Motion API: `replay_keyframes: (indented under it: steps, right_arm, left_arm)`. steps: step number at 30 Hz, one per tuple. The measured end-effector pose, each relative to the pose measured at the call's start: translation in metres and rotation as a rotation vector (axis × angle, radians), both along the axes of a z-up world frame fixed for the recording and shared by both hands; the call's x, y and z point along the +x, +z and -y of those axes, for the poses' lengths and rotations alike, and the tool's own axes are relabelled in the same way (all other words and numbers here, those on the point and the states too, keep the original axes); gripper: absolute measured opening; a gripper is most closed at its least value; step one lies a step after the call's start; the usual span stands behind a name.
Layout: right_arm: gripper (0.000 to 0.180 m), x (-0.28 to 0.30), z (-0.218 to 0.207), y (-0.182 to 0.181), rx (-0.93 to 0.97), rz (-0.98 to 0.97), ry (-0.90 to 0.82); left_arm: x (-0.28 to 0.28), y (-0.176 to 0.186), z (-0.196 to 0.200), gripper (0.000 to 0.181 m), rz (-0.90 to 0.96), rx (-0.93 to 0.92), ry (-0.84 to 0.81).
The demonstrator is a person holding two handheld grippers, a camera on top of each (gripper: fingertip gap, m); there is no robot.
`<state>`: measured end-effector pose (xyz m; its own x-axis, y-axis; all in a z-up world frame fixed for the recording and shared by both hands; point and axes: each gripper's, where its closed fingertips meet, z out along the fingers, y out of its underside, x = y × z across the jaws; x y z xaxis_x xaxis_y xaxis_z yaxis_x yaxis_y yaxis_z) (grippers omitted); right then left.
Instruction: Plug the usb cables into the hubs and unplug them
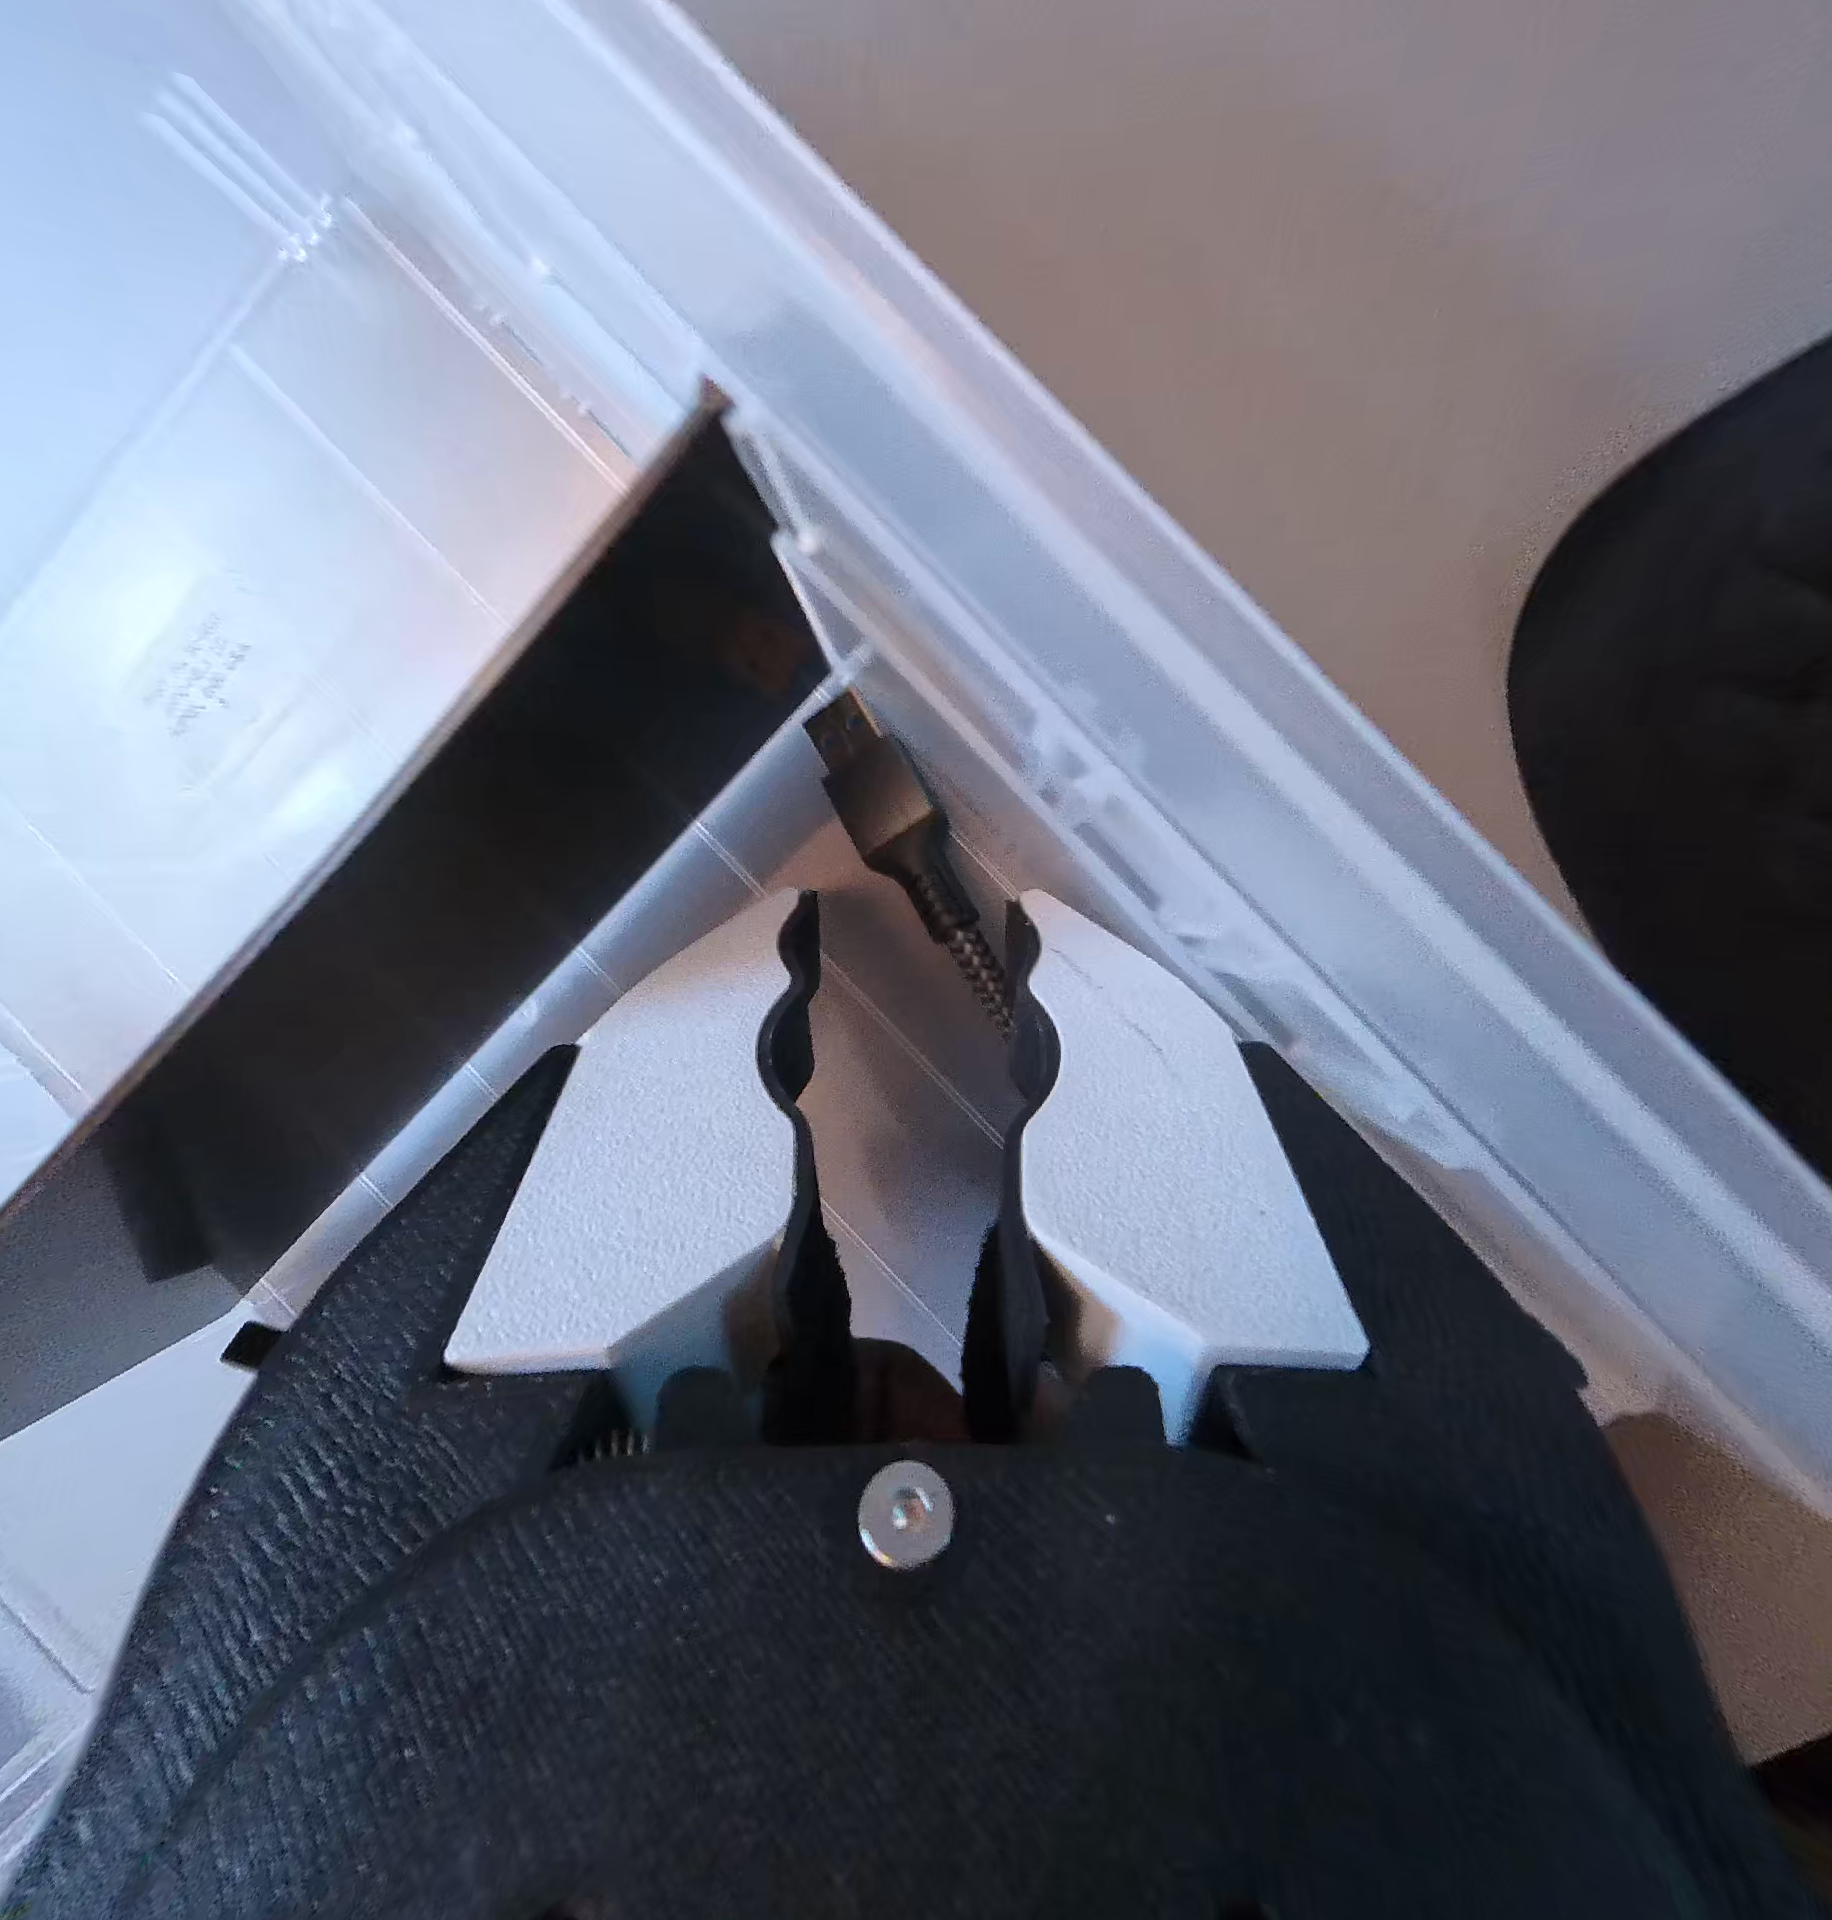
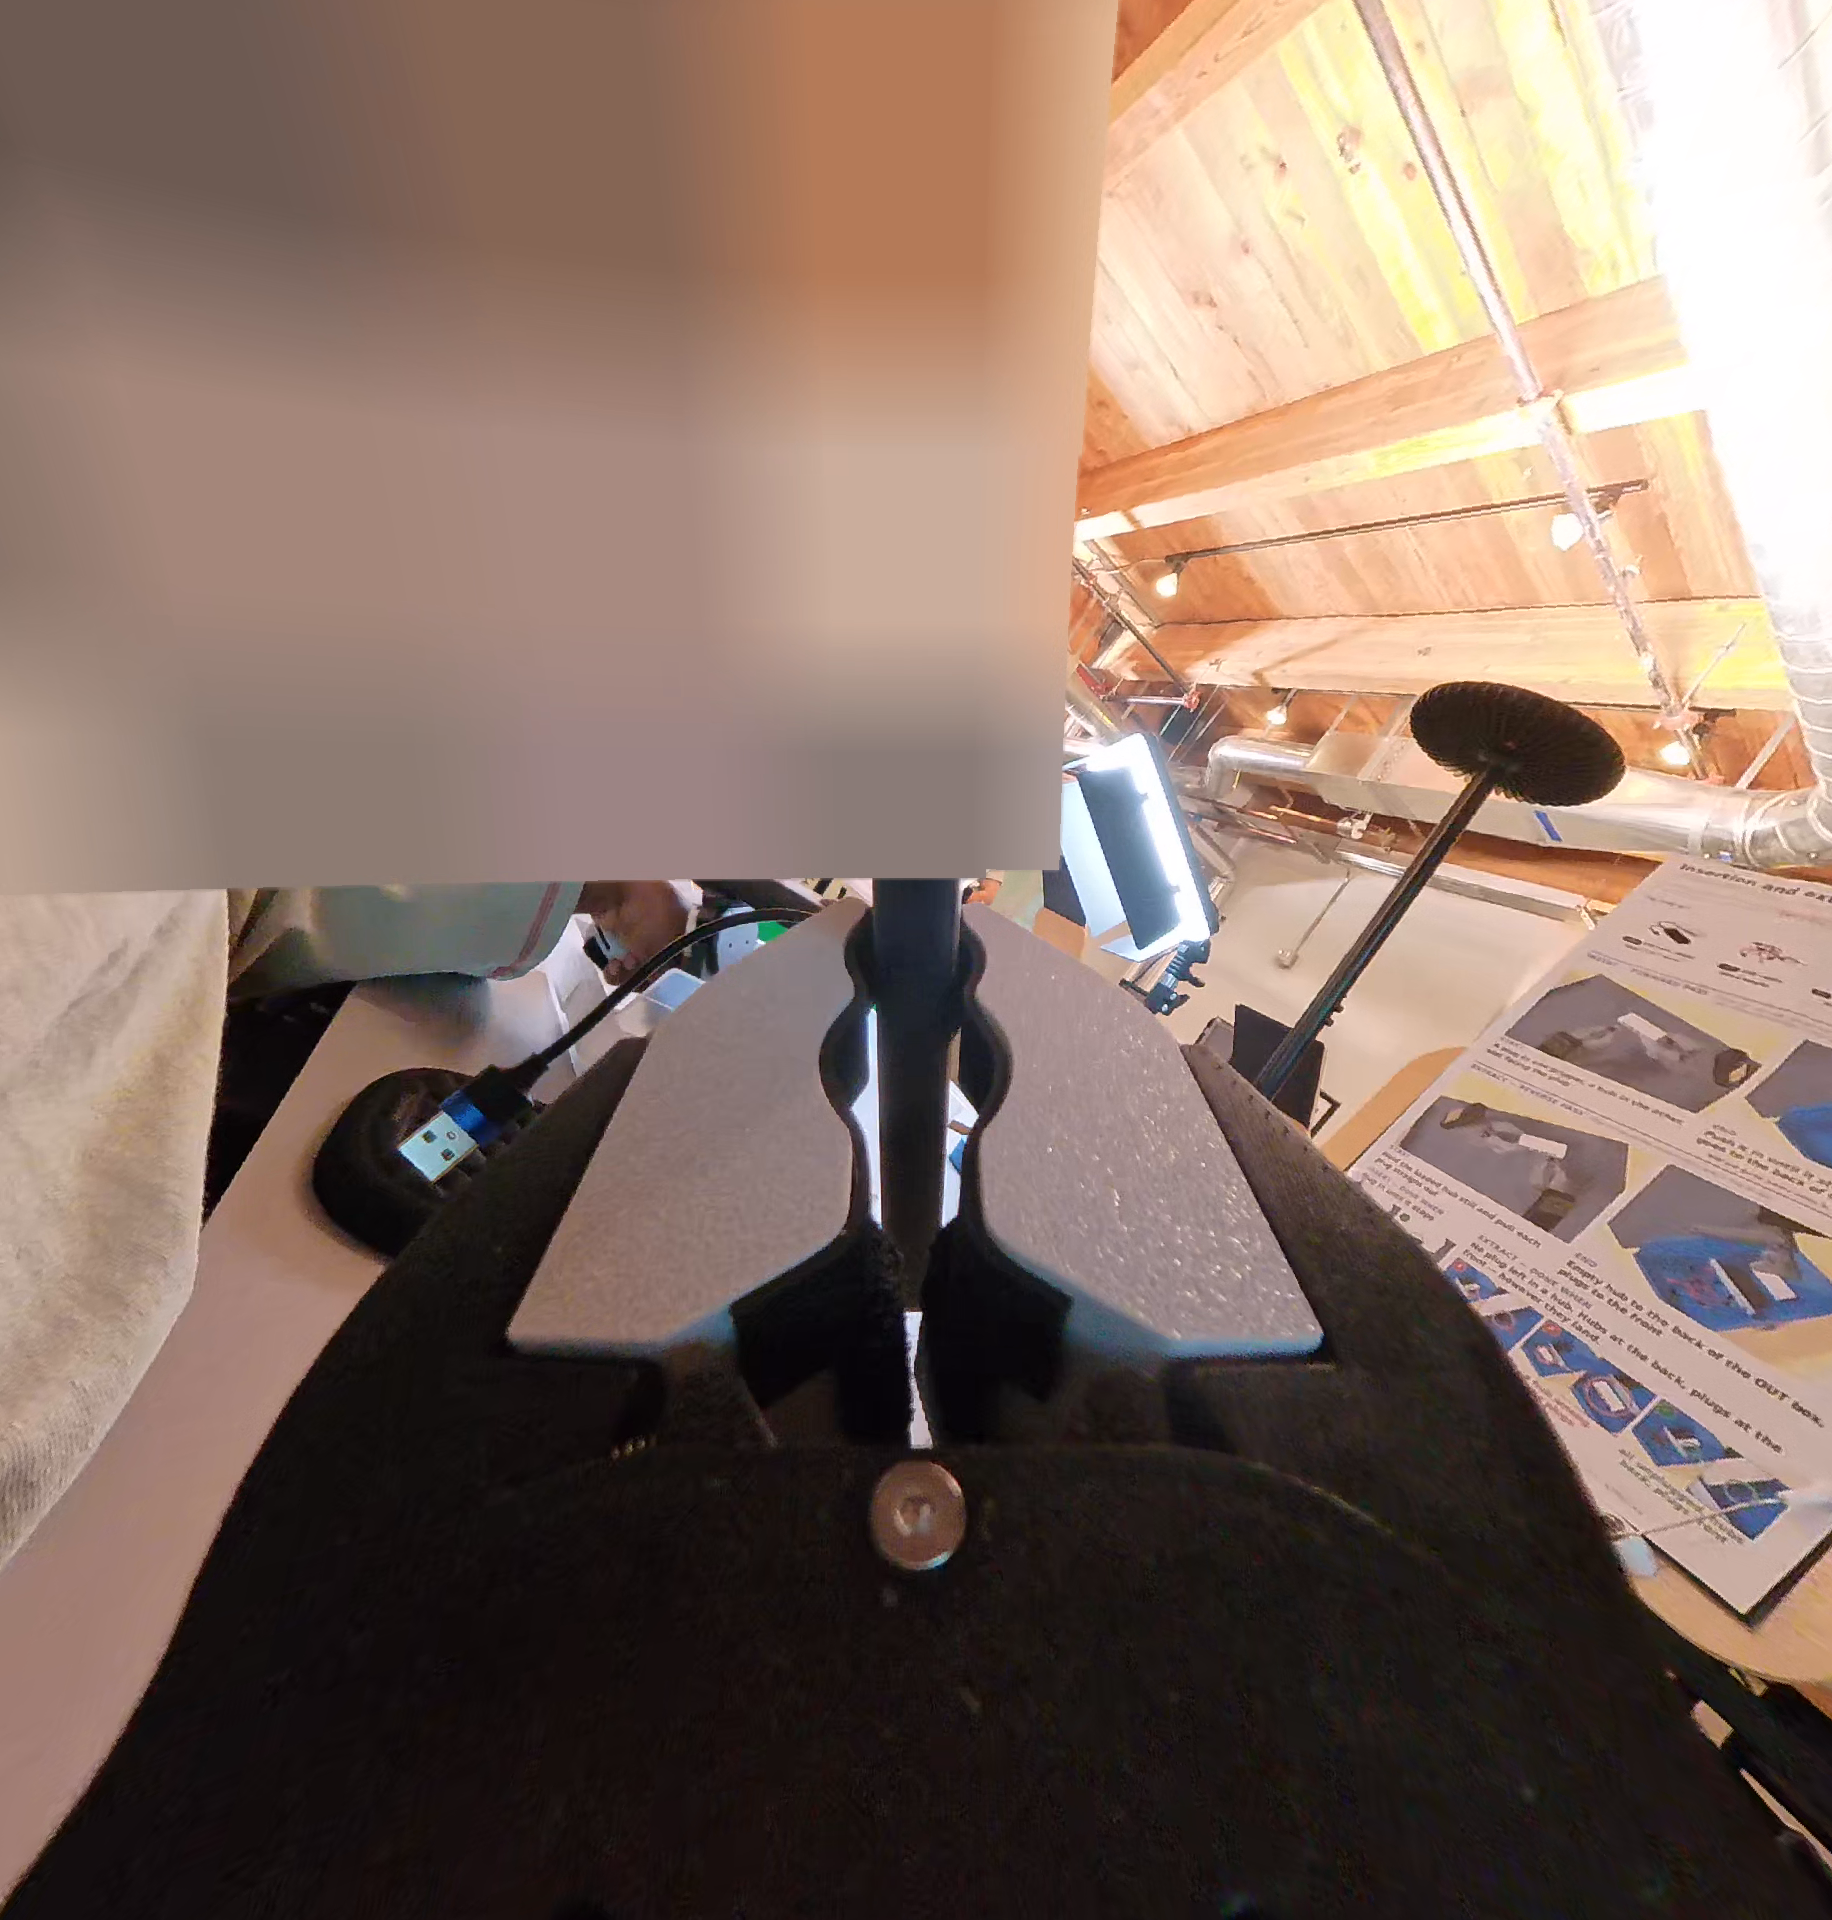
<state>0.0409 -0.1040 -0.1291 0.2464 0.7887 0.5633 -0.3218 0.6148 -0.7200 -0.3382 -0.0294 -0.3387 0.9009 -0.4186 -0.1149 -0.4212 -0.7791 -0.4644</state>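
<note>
In the left wrist view my left gripper is open inside a clear plastic bin. A grey braided USB cable lies along the bin wall beside my right fingertip. Its metal plug points away from me, toward the corner of a long black hub that lies on the bin floor to the left. In the right wrist view my right gripper is tilted upward and shut on a slim black bar, apparently a hub seen edge-on. A blue USB plug on a black cable rests on a black pad at the left.
A black round pad lies on the table outside the bin. In the right wrist view a printed instruction sheet lies at the right, a black stand with a disc top rises behind it, and a person's pale sleeve is at the left.
</note>
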Motion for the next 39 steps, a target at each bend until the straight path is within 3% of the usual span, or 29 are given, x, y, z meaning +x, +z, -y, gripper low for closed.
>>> replay_keyframes:
  steps: [1, 3, 8, 10, 14, 18, 21, 25, 29, 32, 39]
  right_arm:
    - [0.012, 0.000, 0.000, 0.000, 0.000, -0.001, 0.001]
    - [0.012, -0.001, 0.000, -0.001, 0.000, -0.002, -0.003]
    - [0.012, 0.001, -0.001, 0.000, 0.003, -0.011, -0.010]
    - [0.012, 0.003, 0.000, 0.001, 0.008, -0.016, -0.018]
    - [0.012, 0.007, -0.001, 0.005, 0.014, -0.026, -0.030]
    - [0.012, 0.005, 0.001, 0.005, 0.016, -0.027, -0.022]
    - [0.012, 0.002, 0.004, 0.004, 0.019, -0.030, -0.008]
    - [0.012, -0.001, 0.002, 0.002, 0.037, -0.009, -0.040]
    - [0.012, 0.004, -0.009, 0.003, 0.054, -0.006, -0.141]
    - [0.012, 0.011, -0.016, 0.004, 0.060, -0.026, -0.211]
    - [0.011, 0.026, -0.019, 0.009, 0.077, -0.060, -0.252]
  left_arm:
    - [-0.001, 0.003, -0.004, 0.033, 0.017, 0.017, 0.016]
    - [0.003, 0.003, -0.008, 0.021, 0.040, 0.030, 0.005]
    - [0.003, -0.002, -0.004, 0.018, -0.010, -0.008, -0.033]
    - [-0.001, 0.007, -0.005, 0.017, -0.017, 0.061, -0.017]
    - [-0.006, 0.069, -0.005, 0.016, -0.048, 0.417, 0.015]
    - [0.027, 0.157, 0.021, 0.015, -0.114, 0.917, -0.172]
    - [0.065, 0.194, 0.042, 0.016, -0.189, 1.138, -0.340]
    - [0.100, 0.214, 0.052, 0.014, -0.281, 1.220, -0.423]
    - [0.136, 0.220, 0.063, 0.014, -0.357, 1.151, -0.515]
    - [0.165, 0.201, 0.069, 0.014, -0.387, 0.958, -0.609]
    - [0.194, 0.058, 0.072, 0.014, -0.542, 0.330, -0.825]
